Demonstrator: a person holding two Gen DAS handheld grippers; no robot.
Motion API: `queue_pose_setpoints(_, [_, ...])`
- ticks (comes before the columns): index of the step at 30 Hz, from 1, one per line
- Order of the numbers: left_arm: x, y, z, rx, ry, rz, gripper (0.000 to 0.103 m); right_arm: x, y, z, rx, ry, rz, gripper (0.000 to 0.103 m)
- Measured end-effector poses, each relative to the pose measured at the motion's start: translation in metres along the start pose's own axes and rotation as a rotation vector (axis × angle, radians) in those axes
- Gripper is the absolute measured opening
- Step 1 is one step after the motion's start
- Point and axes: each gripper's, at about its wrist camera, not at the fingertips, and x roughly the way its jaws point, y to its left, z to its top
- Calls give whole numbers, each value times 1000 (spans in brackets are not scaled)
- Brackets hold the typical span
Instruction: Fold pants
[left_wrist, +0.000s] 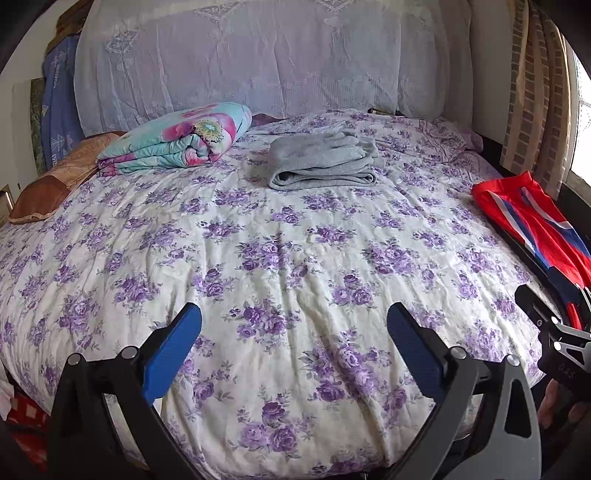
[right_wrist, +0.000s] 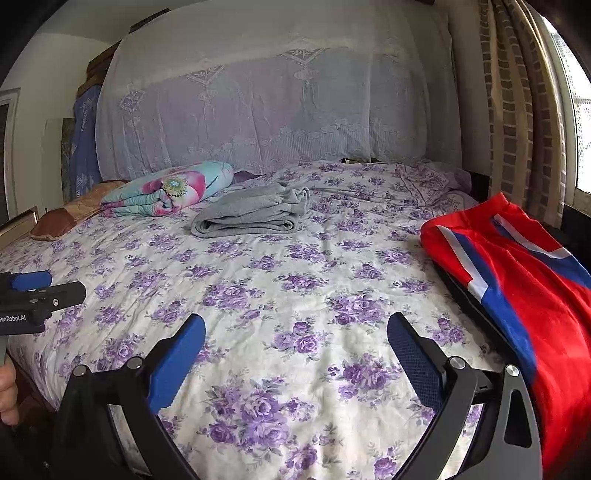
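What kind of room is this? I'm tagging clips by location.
Most likely a home bedroom: a bed under a purple-flowered cover, a folded floral quilt near its head, curtains at a window. Folded grey pants and red pants lie on it.

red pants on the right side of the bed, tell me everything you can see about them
The red pants are a soft-looking fabric, bright red with blue and white stripes running along them. They lie unfolded and a little rumpled, draped over the right edge of the bed, stretching from mid-bed toward the camera. Only the bed touches them; both grippers are open and apart from them. Their near end runs out of view.
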Motion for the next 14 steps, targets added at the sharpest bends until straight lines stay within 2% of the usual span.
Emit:
queue_pose_setpoints(2, [-1, 0, -1, 5, -21, 10, 98, 1, 2, -1, -10, 0, -1, 99])
queue_pose_setpoints(6, [5, 3, -1, -10, 14, -10, 98, 2, 3, -1, -15, 4, 0, 99])
queue_pose_setpoints(9, [9, 3, -2, -8, 36, 8, 98, 1, 3, -1, -18, 0, -1, 99])
queue_pose_setpoints(14, [8, 6, -3, -25, 32, 5, 98, 1, 3, -1, -19, -2, -2, 99])
